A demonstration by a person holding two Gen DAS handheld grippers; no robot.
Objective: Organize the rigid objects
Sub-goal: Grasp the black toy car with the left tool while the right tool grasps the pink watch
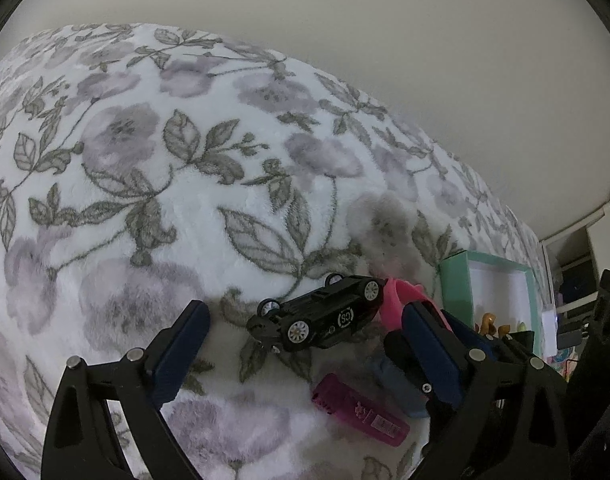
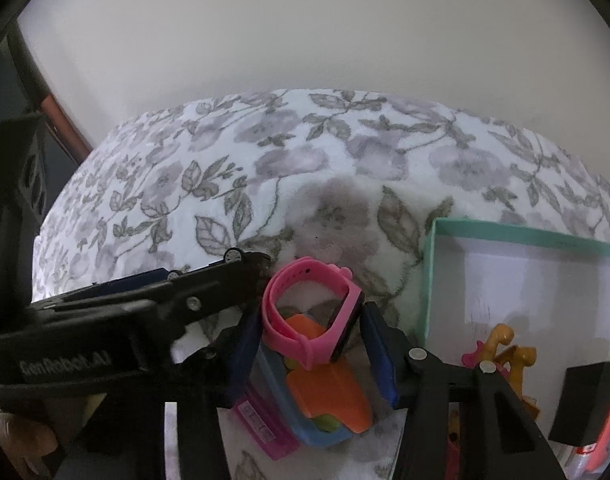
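Note:
A black toy car (image 1: 321, 314) lies on its side on the floral blanket (image 1: 145, 200), between the open fingers of my left gripper (image 1: 305, 344). A pink watch (image 2: 313, 316) stands on the blanket between the open fingers of my right gripper (image 2: 311, 356); it also shows in the left wrist view (image 1: 401, 300). Under it lie a blue and orange toy (image 2: 325, 400) and a magenta lighter (image 2: 261, 428), also seen in the left wrist view (image 1: 361, 410). The left gripper's body (image 2: 125, 340) crosses the right wrist view.
A teal box (image 2: 433, 280) with a white inside stands on the right and holds several small toys (image 2: 505, 348); it also shows in the left wrist view (image 1: 457, 280). A plain wall rises behind the bed. Shelving (image 1: 577, 264) is at far right.

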